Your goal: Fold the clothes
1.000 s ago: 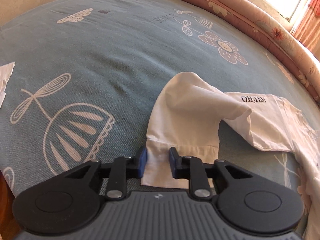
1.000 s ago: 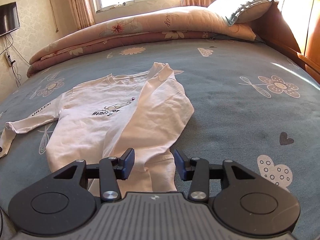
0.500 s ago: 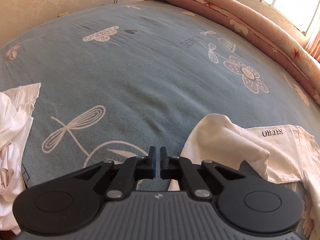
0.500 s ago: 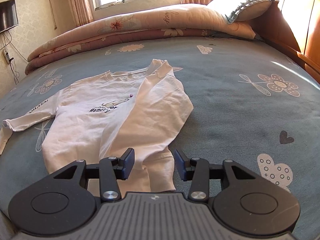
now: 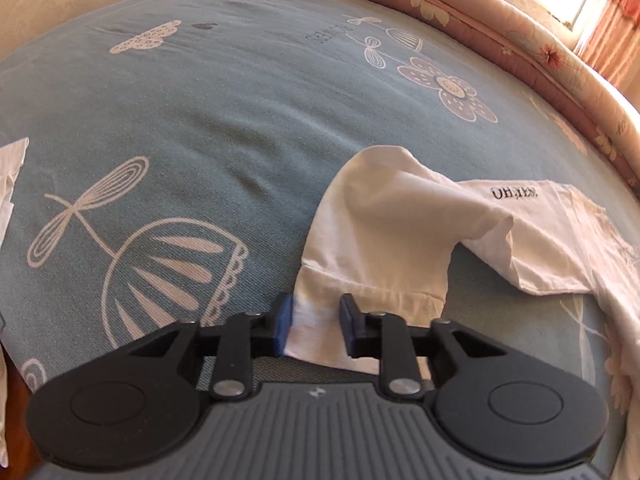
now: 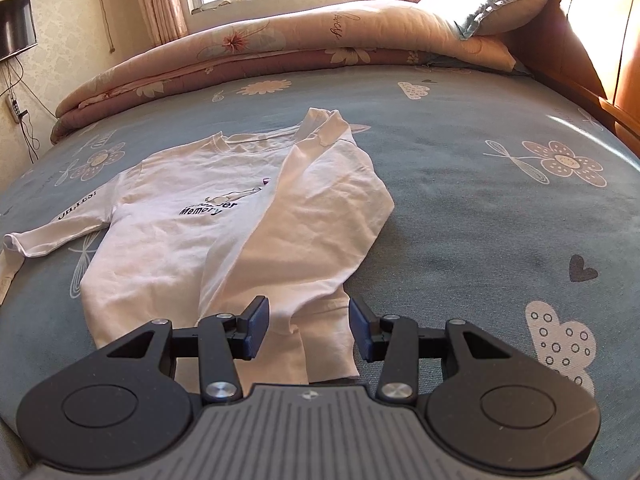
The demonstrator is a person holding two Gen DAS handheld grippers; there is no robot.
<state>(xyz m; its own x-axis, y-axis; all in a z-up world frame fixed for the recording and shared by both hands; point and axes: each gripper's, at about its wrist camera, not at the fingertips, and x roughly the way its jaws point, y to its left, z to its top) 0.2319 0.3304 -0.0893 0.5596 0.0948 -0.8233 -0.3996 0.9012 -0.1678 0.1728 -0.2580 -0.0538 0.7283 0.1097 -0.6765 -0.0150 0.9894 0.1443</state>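
Opening the left tool point(image 5: 314, 326) again around the sleeve cuff point(image 5: 320, 322) after snapping shut on nothing, so regrasp pending. Right tool point(image 6: 308, 330) spread, hovering over white long-sleeve shirt point(image 6: 224, 224) half-folded on bed point(image 6: 460, 208).

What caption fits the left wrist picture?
Left gripper opening around the white shirt's sleeve cuff on the blue bedspread.

A big bed point(image 6: 460, 208) has a blue-grey sheet with white flowers and hearts. A white shirt point(image 6: 224, 236) lies flat near the front, one side folded over. A rolled pink quilt point(image 6: 280, 44) and a pillow point(image 6: 492, 8) lie far back.
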